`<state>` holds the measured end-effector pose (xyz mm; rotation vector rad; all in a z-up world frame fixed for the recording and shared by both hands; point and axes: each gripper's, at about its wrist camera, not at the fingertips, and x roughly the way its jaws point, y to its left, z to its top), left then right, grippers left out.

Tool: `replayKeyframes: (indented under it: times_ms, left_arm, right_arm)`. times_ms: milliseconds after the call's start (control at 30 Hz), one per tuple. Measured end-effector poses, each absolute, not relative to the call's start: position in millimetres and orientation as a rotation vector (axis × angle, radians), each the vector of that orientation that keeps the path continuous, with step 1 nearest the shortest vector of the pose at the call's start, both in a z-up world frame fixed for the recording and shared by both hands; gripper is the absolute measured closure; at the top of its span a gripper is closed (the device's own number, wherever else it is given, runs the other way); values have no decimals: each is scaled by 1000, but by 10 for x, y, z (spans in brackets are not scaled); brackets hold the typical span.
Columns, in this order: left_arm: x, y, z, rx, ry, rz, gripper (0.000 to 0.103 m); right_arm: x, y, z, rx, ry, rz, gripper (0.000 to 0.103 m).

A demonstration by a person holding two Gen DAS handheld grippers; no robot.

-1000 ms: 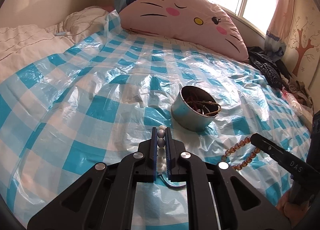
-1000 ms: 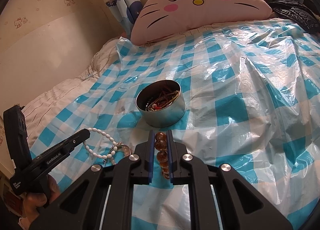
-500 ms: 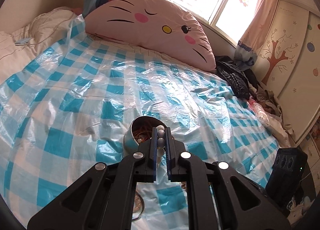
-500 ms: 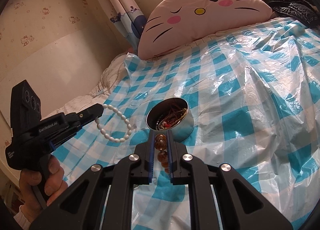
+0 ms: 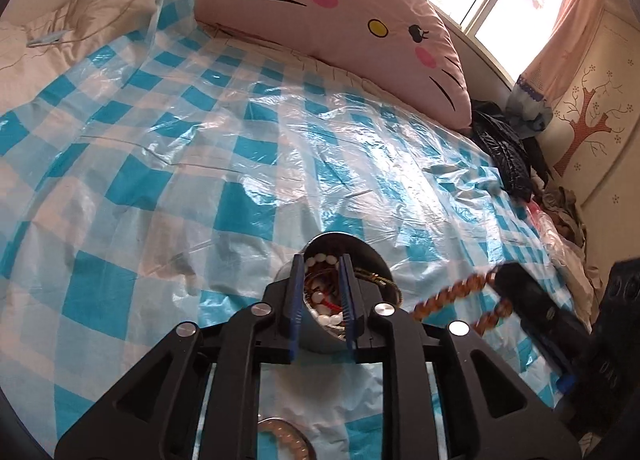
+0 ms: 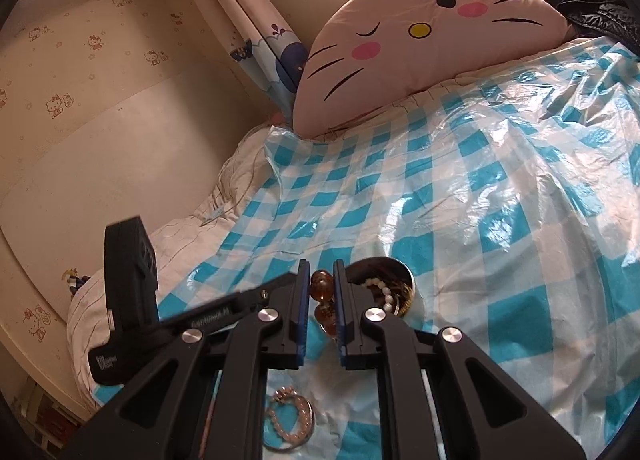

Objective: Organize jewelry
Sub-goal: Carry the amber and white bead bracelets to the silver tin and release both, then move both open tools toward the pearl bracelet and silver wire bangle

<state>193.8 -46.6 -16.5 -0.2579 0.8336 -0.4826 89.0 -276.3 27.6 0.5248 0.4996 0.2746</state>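
Note:
A round metal tin [image 5: 374, 258] [image 6: 400, 264] of tangled jewelry stands on the blue-checked plastic sheet [image 5: 240, 179]. My left gripper [image 5: 321, 260] hovers right over the tin with its jaws opening. Nothing is pinched between the pads. The white bead bracelet [image 5: 320, 297] [image 6: 380, 292] lies inside the tin below them. My right gripper [image 6: 321, 263] is shut on an amber bead bracelet [image 6: 322, 288] just left of the tin. In the left wrist view that amber bracelet [image 5: 460, 292] hangs as a loop from the right gripper [image 5: 502, 274], to the right of the tin.
A pink bead bracelet [image 6: 288, 416] [image 5: 286, 440] with a metal ring lies on the sheet close below both grippers. A big pink cat-face pillow [image 5: 340, 19] lines the far side of the bed. Dark clothes [image 5: 508, 155] are piled at the right edge.
The left gripper has travelled over the tin and parted its jaws; the white bracelet has dropped from them into the tin. The right gripper rose toward the tin with the amber bracelet.

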Motion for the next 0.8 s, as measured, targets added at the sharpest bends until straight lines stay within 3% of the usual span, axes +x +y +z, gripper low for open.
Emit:
replayKeyframes:
  times_ms: [133, 167, 233, 467, 800]
  left_arm:
    - [1746, -185, -241, -223, 845, -442, 71]
    - [1701, -121, -273, -214, 857, -435, 70]
    - [1617, -4, -334, -199, 879, -421, 69]
    - [1414, 251, -624, -238, 929, -379, 65]
    - [1357, 215, -758, -211, 947, -361, 65]
  right_arm:
    - [1212, -2705, 284, 574, 515, 289, 89]
    - [1300, -2686, 231, 538, 561, 227, 75]
    - [1358, -2699, 102, 501, 629, 128, 66]
    - [835, -2321, -182, 311, 744, 211, 66]
    - [805, -1654, -576, -12, 919, 227, 66]
